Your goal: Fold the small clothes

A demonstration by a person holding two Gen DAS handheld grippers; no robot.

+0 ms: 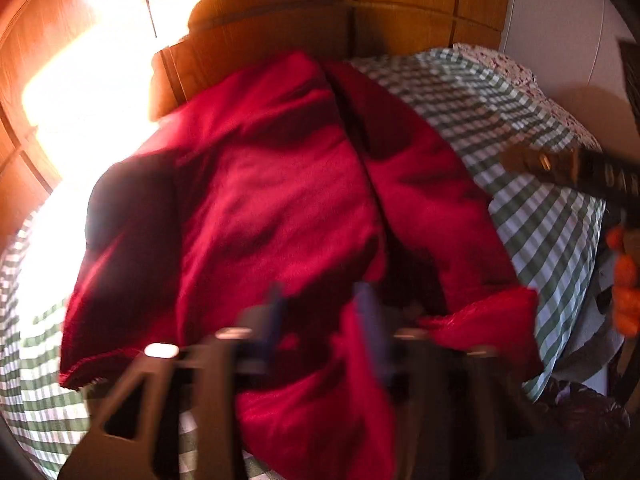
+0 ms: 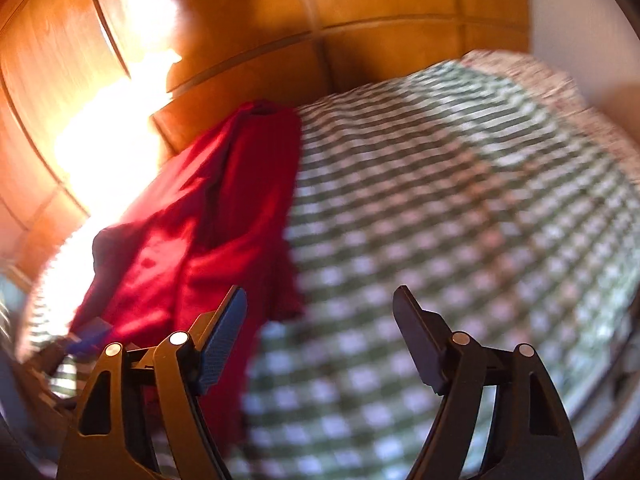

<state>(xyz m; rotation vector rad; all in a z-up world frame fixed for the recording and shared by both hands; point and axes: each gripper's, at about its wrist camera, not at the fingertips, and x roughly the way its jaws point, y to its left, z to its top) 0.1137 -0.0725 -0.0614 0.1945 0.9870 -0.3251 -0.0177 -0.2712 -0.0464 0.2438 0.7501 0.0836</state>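
Observation:
A red garment (image 1: 256, 184) lies crumpled on the green-and-white checked bed cover (image 1: 520, 128). My left gripper (image 1: 320, 312) is blurred; its blue pads are close together with a fold of the red cloth between them. In the right wrist view the red garment (image 2: 208, 232) stretches along the left side of the checked bed cover (image 2: 440, 200). My right gripper (image 2: 320, 320) is open and empty above the cover, just right of the garment. The right gripper's body (image 1: 592, 172) shows at the right edge of the left wrist view.
A wooden headboard and wardrobe panels (image 1: 360, 8) stand behind the bed, with strong sun glare (image 1: 88, 80) on the left. A floral pillow (image 1: 516, 68) lies at the far right of the bed. A white wall (image 1: 560, 20) is at the right.

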